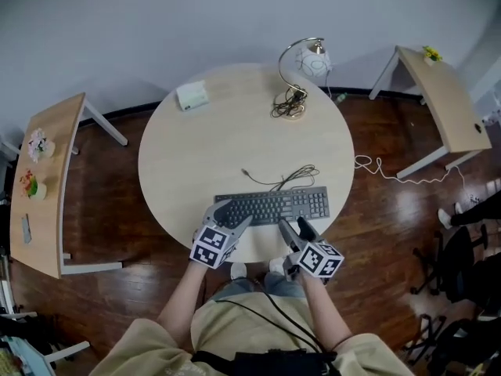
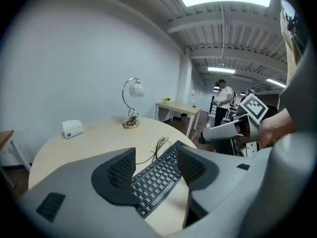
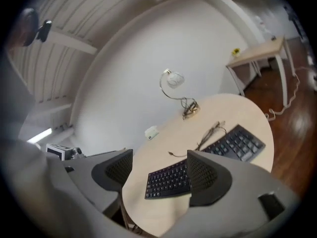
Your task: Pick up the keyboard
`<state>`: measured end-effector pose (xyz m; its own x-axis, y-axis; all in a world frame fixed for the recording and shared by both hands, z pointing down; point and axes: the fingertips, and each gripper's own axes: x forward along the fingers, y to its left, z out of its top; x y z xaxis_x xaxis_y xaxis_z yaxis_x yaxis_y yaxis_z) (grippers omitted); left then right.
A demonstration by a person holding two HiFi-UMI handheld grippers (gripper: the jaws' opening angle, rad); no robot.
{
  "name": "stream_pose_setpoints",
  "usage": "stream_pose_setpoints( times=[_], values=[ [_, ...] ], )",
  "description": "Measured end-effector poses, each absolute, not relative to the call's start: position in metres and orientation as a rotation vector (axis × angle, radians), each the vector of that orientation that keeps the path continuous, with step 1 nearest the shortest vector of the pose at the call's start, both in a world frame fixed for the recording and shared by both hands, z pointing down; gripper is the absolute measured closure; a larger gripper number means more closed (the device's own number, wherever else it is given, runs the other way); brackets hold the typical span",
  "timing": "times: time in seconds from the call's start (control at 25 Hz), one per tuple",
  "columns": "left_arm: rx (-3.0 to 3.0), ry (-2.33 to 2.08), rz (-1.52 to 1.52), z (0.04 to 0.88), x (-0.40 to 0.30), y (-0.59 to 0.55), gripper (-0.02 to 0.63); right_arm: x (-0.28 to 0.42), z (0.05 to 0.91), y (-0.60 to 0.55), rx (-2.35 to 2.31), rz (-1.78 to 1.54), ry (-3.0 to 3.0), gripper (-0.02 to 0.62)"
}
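The person's forearms (image 1: 182, 296) reach out from the body, one tool in each hand, both pointed forward and somewhat down. Left gripper (image 1: 232, 215): jaws apart, nothing clamped. Its tips sit over the left end of the keyboard (image 1: 274, 206), and its own view shows keys in the gap; contact cannot be told. Right gripper (image 1: 293, 227): jaws likewise apart and empty, tilted to one side, its tips at the table's near edge just short of the keyboard's front side. The keyboard lies flat along the near edge of the round table (image 1: 227, 131), not yet lifted. Judgement: the approach looks nearly done; closing on the keyboard and raising it remain. Its cable (image 1: 286, 180) loops loose toward the table's middle. Far side: a small white box (image 1: 192, 96) at the far left edge and a lamp (image 1: 301, 69) at the far right edge, both well apart from the work.
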<state>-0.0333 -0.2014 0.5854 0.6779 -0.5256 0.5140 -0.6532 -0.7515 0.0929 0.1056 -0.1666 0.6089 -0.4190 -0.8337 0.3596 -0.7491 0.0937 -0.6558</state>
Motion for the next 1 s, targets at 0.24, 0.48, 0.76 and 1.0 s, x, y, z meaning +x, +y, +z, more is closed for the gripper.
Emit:
stream_pose_setpoints(
  times=[0.24,0.48,0.76,1.0],
  values=[
    [2.572,-0.487,1.1,0.651,0.008,-0.224,0.35,0.134,0.691,-0.167,-1.653,-1.525,2.053,0.238],
    [2.403,-0.171,1.419,0.722,0.01,-0.246,0.327,0.139,0.75,-0.172,-1.668,-1.721,1.906,0.239],
    [2.253,0.16,1.622,0.77,0.008,-0.252,0.259,0.172,0.778,-0.18,-1.744,-1.767,1.683,0.238],
    [2.207,0.254,1.633,0.792,0.015,-0.252,0.259,0.174,0.78,-0.182,-1.742,-1.73,1.673,0.244]
  ],
)
